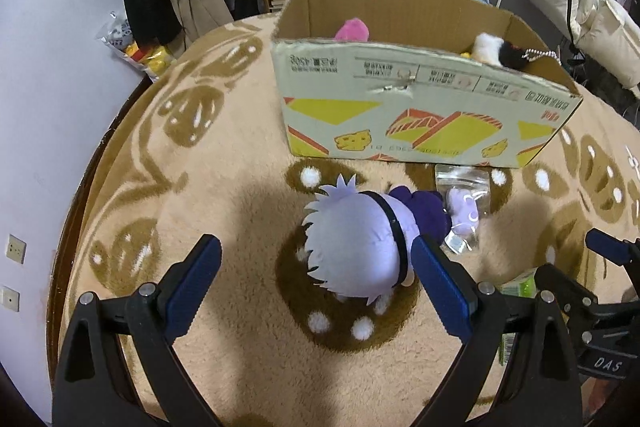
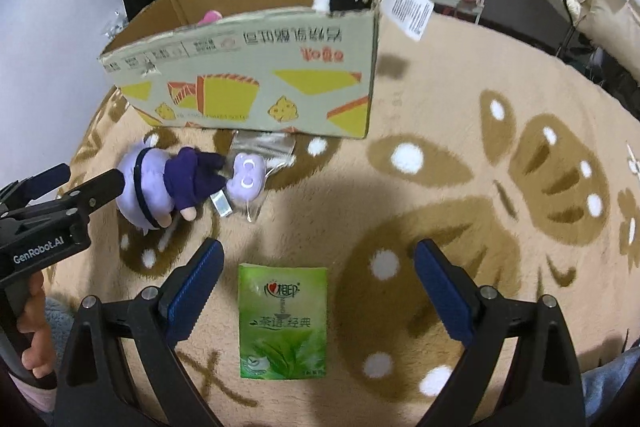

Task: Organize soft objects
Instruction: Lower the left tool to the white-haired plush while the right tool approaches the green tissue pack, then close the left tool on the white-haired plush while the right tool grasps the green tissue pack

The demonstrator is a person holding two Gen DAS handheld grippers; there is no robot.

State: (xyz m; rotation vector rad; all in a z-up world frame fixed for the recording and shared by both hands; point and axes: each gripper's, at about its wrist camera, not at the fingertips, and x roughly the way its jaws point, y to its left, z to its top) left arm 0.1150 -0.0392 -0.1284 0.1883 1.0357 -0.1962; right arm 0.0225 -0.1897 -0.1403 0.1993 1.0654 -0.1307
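While both spread, left hand-held gripper (image 1: 316, 281) flanks doll (image 1: 360, 243).

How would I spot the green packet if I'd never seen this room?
Find the cardboard box on the tan rug. Nearer than the purple doll in front of it lies the green packet, flat between the right gripper fingers. It is the only green, printed thing there.

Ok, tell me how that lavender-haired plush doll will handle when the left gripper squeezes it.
The plush doll looks stuffed, so it will likely compress and feel light. Its big head may sag from a body grip. The left gripper is open around the head; fuzzy fabric probably won't slip.
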